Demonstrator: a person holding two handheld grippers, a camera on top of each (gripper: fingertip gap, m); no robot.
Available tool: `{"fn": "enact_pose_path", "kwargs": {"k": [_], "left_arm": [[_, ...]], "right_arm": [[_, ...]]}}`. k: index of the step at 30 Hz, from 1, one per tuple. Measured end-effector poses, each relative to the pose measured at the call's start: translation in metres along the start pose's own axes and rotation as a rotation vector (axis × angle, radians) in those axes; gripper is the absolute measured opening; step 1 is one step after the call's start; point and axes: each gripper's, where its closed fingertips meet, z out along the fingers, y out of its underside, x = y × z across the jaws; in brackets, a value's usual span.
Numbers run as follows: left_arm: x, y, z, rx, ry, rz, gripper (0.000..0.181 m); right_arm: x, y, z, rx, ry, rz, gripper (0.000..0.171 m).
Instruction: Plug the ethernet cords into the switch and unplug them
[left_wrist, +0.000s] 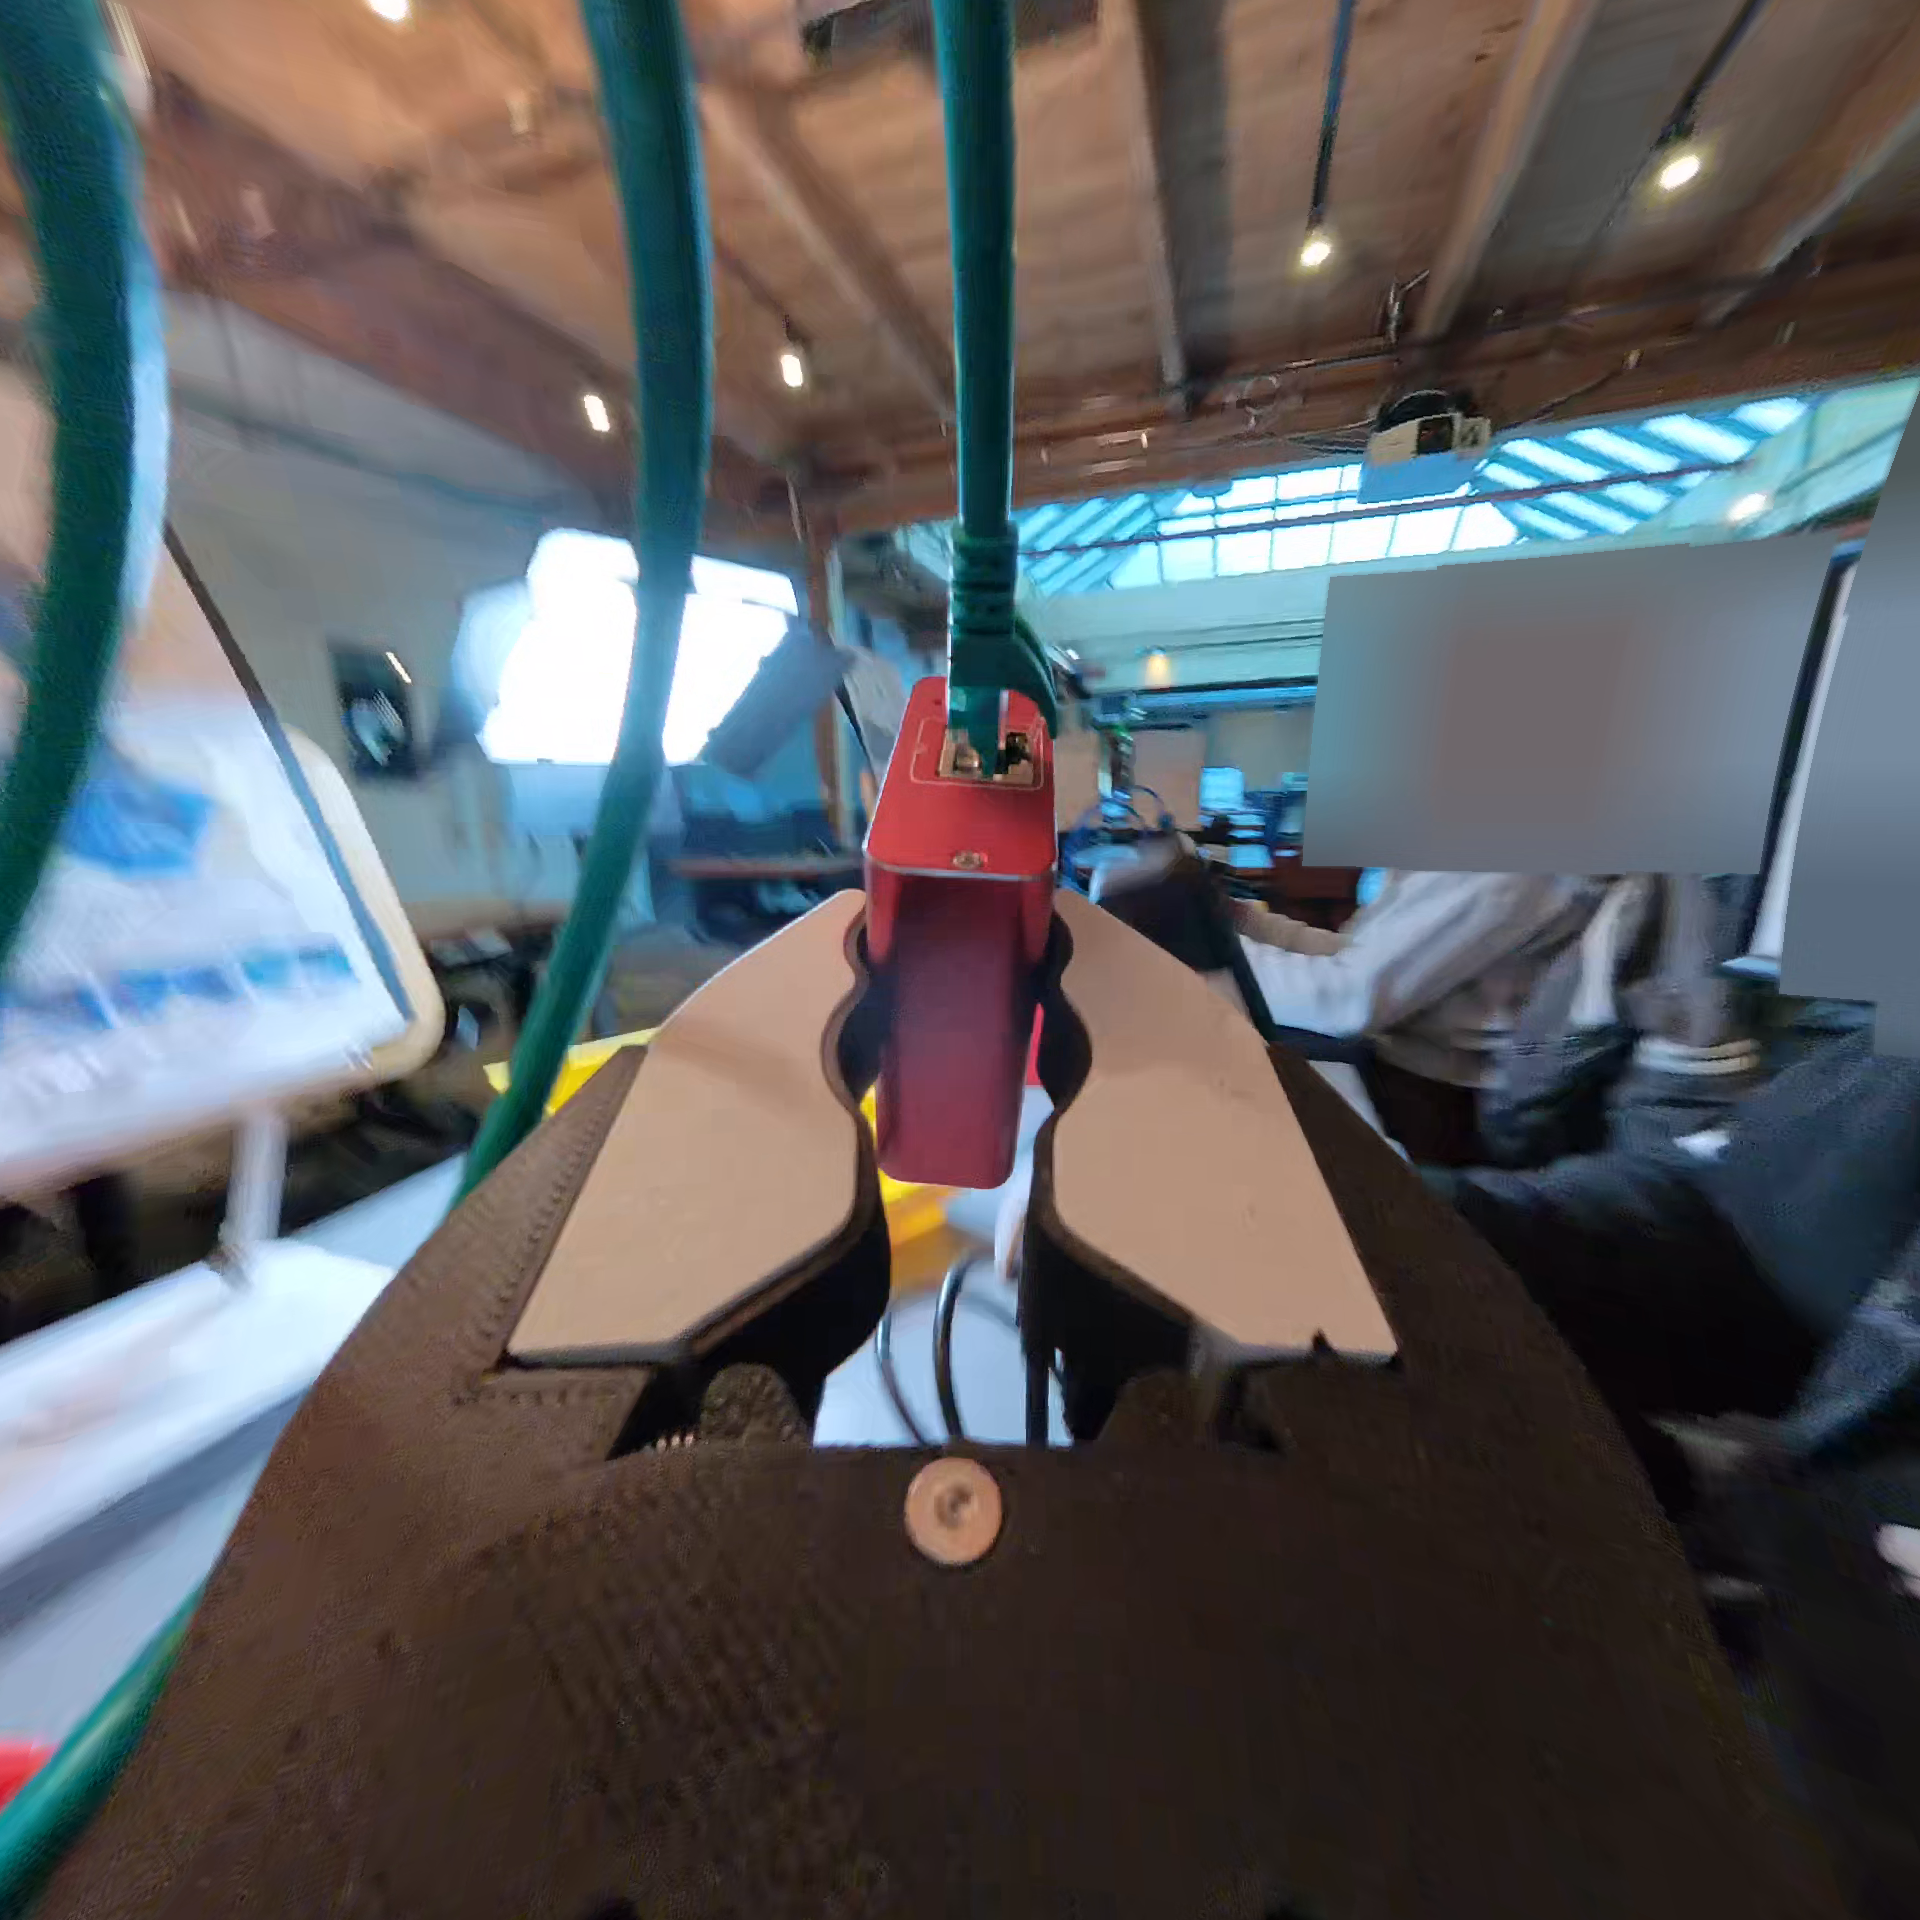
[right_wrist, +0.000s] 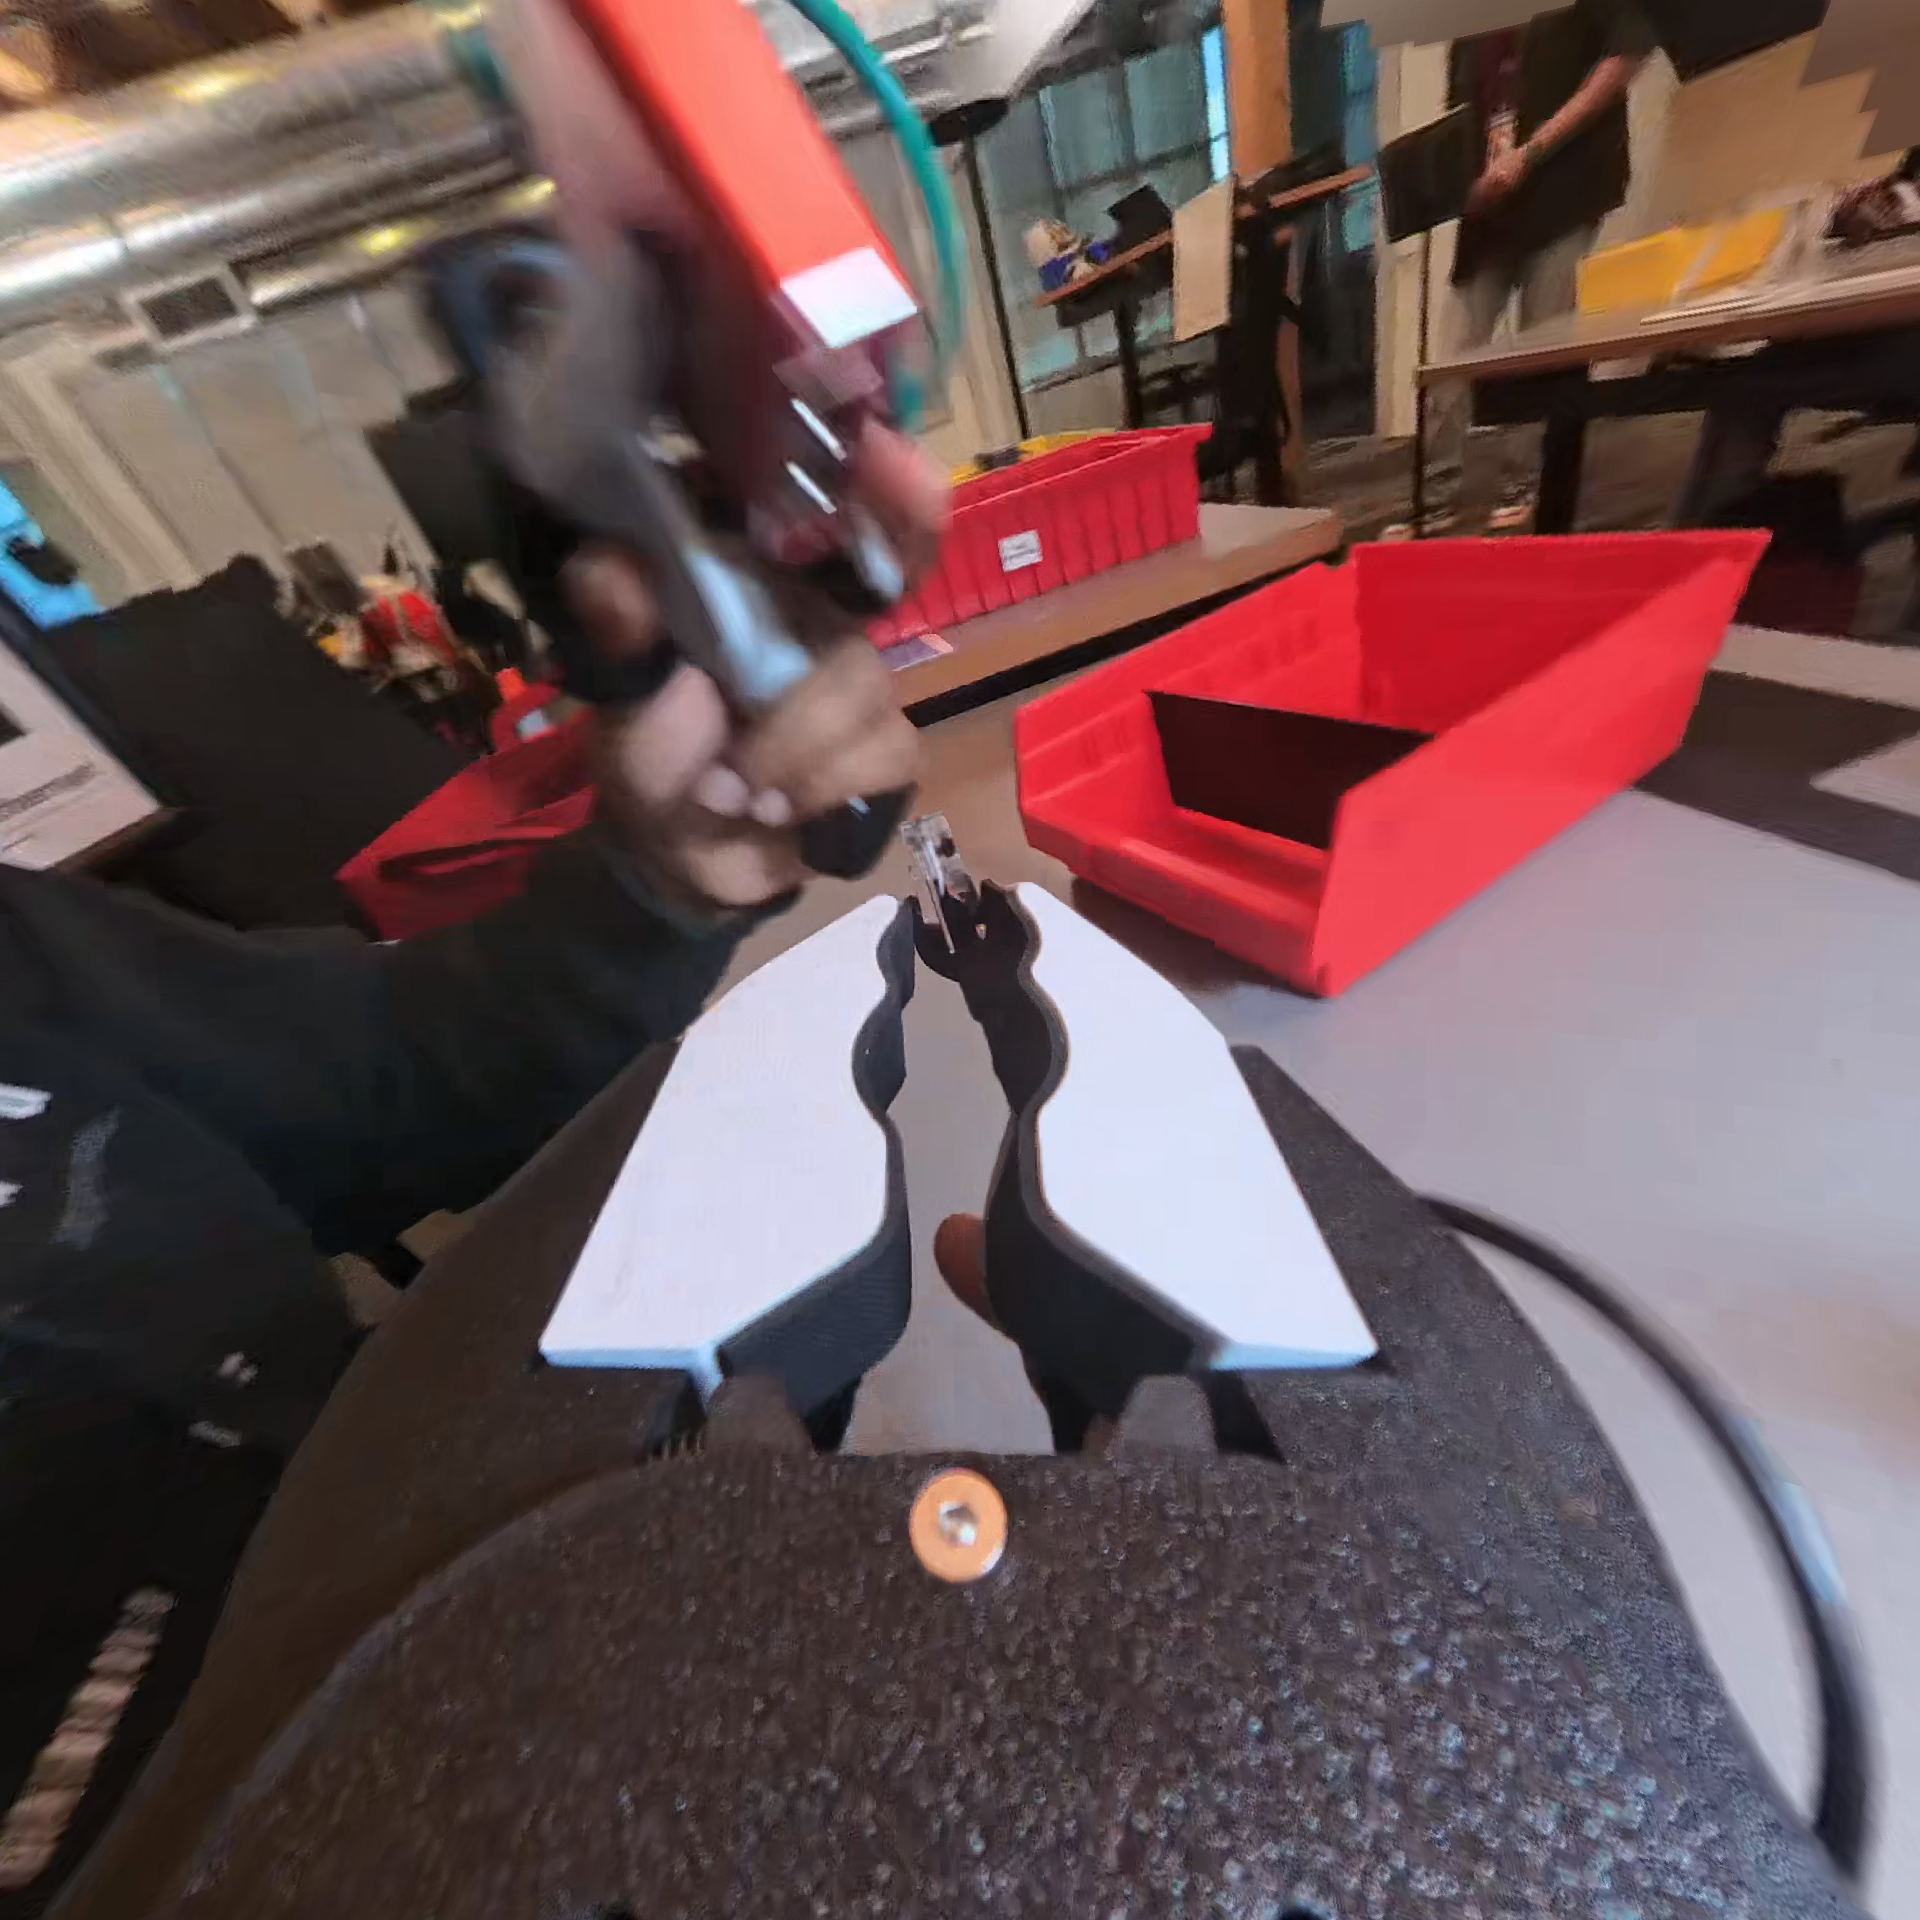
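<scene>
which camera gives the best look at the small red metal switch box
The left wrist view: the small red metal switch box sits sharp and centred in the left gripper, green ethernet cable plugged in. The right wrist view shows it only as a red blur, top left.

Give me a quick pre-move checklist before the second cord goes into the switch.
1. Left hand-held gripper clamped on the red switch: ok.
2. Green cord with its plug in a port on the switch's top face: ok; whether it is latched, cannot tell.
3. Free port beside the green plug: cannot tell.
4. Right hand-held gripper pinching a black cord's clear plug at the fingertips: ok.
5. Plug lined up with the switch: not ok; the switch is up and to the left, blurred.
6. Black cord's slack: cannot tell.
</scene>
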Motion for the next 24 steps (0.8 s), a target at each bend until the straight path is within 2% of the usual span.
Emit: {"fn": "enact_pose_path", "kwargs": {"k": [2,6,12,16,20,24], "left_arm": [[-0.016,0.018,-0.005,-0.047,0.010,-0.160,0.027],[-0.036,0.050,-0.010,-0.161,-0.012,-0.252,0.027],[-0.028,0.086,-0.001,-0.265,0.008,-0.221,0.027],[-0.020,0.102,0.004,-0.307,0.033,-0.224,0.027],[-0.017,0.114,0.006,-0.340,0.035,-0.223,0.027],[-0.017,0.119,0.006,-0.364,0.033,-0.212,0.027]], "right_arm": [[-0.001,-0.029,-0.015,-0.012,0.021,-0.078,0.013],[0.029,-0.083,-0.052,-0.080,0.113,-0.118,0.013],[0.123,-0.134,-0.093,-0.177,0.388,-0.179,0.013],[0.200,-0.130,-0.111,-0.256,0.531,-0.115,0.013],[0.272,-0.088,-0.130,-0.297,0.620,0.019,0.014],[0.296,-0.060,-0.138,-0.256,0.629,0.007,0.020]]}}
